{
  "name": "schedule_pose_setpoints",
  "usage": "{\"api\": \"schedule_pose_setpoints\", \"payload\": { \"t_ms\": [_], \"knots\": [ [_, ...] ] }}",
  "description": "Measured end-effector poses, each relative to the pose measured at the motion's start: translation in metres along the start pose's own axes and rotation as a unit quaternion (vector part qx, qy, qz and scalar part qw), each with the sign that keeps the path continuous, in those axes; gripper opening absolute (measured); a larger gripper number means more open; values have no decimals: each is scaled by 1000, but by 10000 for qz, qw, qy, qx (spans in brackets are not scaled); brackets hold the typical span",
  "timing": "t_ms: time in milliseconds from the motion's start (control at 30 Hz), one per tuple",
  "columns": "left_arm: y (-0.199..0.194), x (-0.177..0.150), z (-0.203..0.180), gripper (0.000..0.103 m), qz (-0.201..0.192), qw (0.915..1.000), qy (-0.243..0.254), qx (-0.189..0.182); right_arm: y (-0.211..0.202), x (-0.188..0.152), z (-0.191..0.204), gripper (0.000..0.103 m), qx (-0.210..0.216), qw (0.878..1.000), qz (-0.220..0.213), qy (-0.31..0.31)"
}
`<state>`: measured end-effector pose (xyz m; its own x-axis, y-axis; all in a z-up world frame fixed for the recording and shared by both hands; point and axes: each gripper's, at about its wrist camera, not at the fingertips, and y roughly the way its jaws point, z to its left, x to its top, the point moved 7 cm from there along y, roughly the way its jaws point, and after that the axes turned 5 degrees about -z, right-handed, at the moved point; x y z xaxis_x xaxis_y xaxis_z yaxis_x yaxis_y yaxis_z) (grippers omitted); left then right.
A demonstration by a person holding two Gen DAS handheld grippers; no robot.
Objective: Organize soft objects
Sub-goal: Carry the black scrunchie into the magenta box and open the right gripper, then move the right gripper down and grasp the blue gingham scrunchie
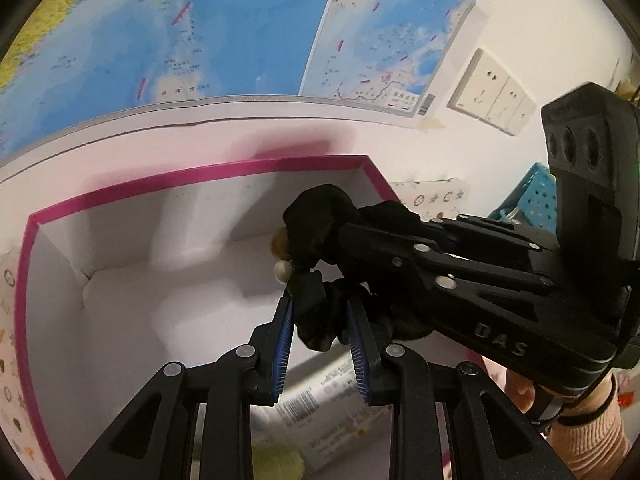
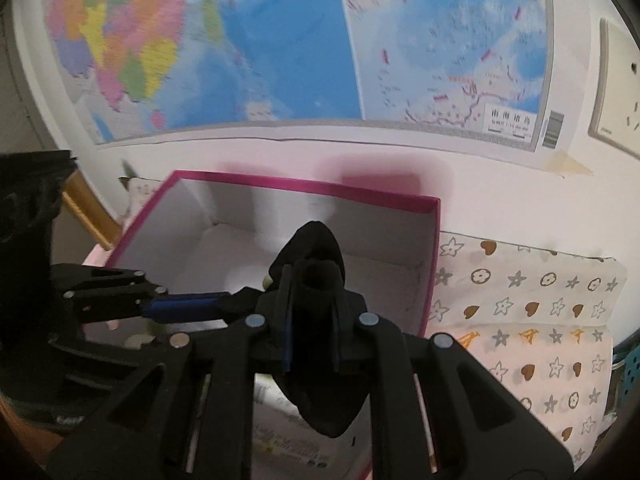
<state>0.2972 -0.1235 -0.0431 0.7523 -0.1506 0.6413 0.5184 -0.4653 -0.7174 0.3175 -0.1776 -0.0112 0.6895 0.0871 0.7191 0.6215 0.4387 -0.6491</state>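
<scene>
Both claws are clamped on the same black fabric piece (image 1: 320, 216), a soft, scrunched thing with a pearl-like bead (image 1: 281, 270) and a tan tuft at its edge. In the left wrist view the left claw (image 1: 320, 322) pinches a lower fold of it between its blue pads (image 1: 283, 344), while the right claw (image 1: 340, 236) reaches in from the right and grips the upper bulk. In the right wrist view the right claw (image 2: 310, 296) has the dark cloth bunched between its pads, a point of fabric sticking up ahead and a flap hanging below; the left claw (image 2: 224, 303) comes in from the left, its pads pressed together on the cloth's left end.

The fabric piece hangs above the near right part of an open pink-rimmed box (image 1: 192, 174) with white inner walls; its inside looks bare where it can be seen. The box's near wall carries a printed label with a barcode (image 1: 298, 408). The box stands close to a white wall with a large map (image 1: 200, 20) and wall sockets (image 1: 492, 92). Just right of the box lies a cloth printed with stars and hearts (image 2: 532, 320), and a blue perforated basket (image 1: 532, 196) sits farther right. A hand in a pink ribbed sleeve (image 1: 592, 436) holds the right claw's handle. Something pale yellow (image 1: 276, 464) shows blurred below the left claw.
</scene>
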Motion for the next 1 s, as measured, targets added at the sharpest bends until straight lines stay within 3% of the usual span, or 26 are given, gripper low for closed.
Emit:
{"api": "schedule_pose_setpoints", "payload": {
  "t_ms": [167, 267, 300, 433, 667, 867, 1000],
  "knots": [
    [10, 5, 4, 26, 87, 9998, 14, 166, 18, 5, -12, 18, -247, 9995, 142, 154],
    [8, 3, 4, 26, 66, 9995, 89, 282, 20, 4, -16, 25, -402, 9988, 191, 190],
    [7, 3, 3, 28, 34, 9994, 122, 314, 18, 5, -18, 29, -464, 9986, 137, 230],
    [1, 0, 0, 35, -98, 9986, 234, 466, 0, 8, -15, 29, -578, 9981, -110, 193],
    [-35, -20, 4, 49, -470, 9964, 290, 649, -55, -1, 18, 30, -48, 9986, -521, -52],
    [-101, -45, 1, 55, -1048, 9920, 437, 557, -123, -38, 52, 38, 745, 9941, -681, -397],
    [-138, -66, 1, 58, -1299, 9887, 509, 554, -141, -64, 73, 39, 1054, 9915, -607, -466]
  ]
}}
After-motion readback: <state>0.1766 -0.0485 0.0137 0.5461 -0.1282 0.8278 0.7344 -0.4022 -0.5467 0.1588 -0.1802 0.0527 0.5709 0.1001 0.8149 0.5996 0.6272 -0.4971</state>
